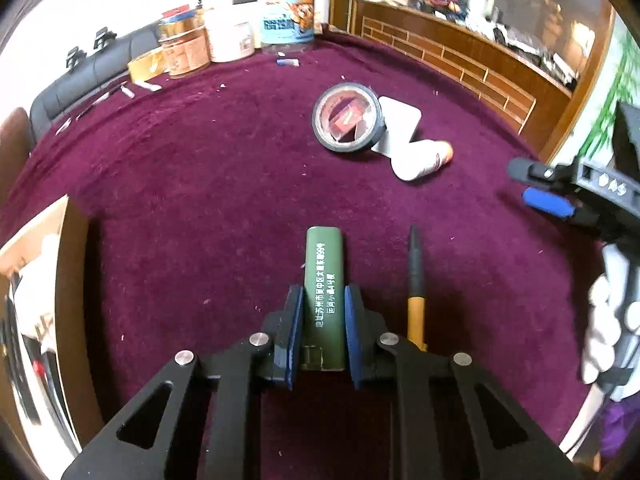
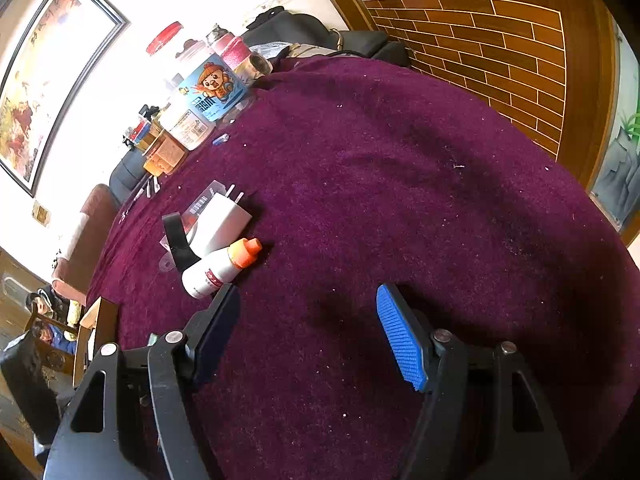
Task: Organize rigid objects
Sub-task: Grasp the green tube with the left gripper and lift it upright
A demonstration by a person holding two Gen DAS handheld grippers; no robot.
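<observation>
Your left gripper (image 1: 322, 312) pinched the green bar (image 1: 324, 280), its pads pressed on both sides, low over the cloth (image 1: 200, 160). A pen (image 1: 416, 280) lay just right of the bar, parallel to it. Beyond the bar sat a tape roll (image 1: 346, 118), a white charger (image 1: 400, 120) and a bottle (image 1: 420, 160), touching one another. Your right gripper (image 2: 308, 336) stood spread and empty near the bottle (image 2: 218, 268). Jars (image 1: 280, 16) lined the far edge.
</observation>
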